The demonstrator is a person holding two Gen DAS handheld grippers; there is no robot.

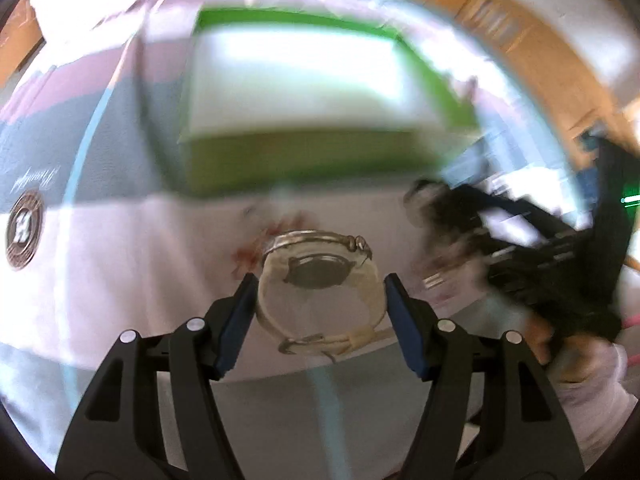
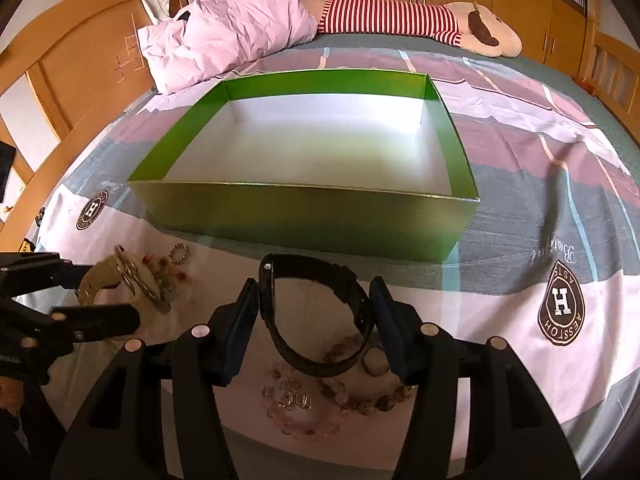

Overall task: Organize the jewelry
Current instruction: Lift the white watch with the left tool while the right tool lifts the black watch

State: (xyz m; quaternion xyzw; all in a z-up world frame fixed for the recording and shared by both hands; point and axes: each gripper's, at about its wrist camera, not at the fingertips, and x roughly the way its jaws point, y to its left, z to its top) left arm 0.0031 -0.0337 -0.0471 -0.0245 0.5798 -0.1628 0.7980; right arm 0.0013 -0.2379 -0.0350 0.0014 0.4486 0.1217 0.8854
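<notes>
My left gripper (image 1: pixel 320 300) is shut on a cream-strapped watch (image 1: pixel 320 292); the blurred view shows it held above the bedspread. It also shows in the right wrist view (image 2: pixel 120 280) at the left. My right gripper (image 2: pixel 314 308) is shut on a black watch (image 2: pixel 316 312), its strap looped between the blue pads. The green box (image 2: pixel 304 216) with a white, empty inside stands just beyond both grippers. Bead bracelets (image 2: pixel 304 404) and a ring (image 2: pixel 376 362) lie on the bedspread under the right gripper. Small red beads and a ring (image 2: pixel 176 264) lie by the left gripper.
The box stands on a bed with a striped pink, grey and white cover (image 2: pixel 540 168). A pink pillow (image 2: pixel 228 24) and a striped plush toy (image 2: pixel 420 20) lie at the far end. A wooden headboard (image 2: pixel 60 64) rises at left.
</notes>
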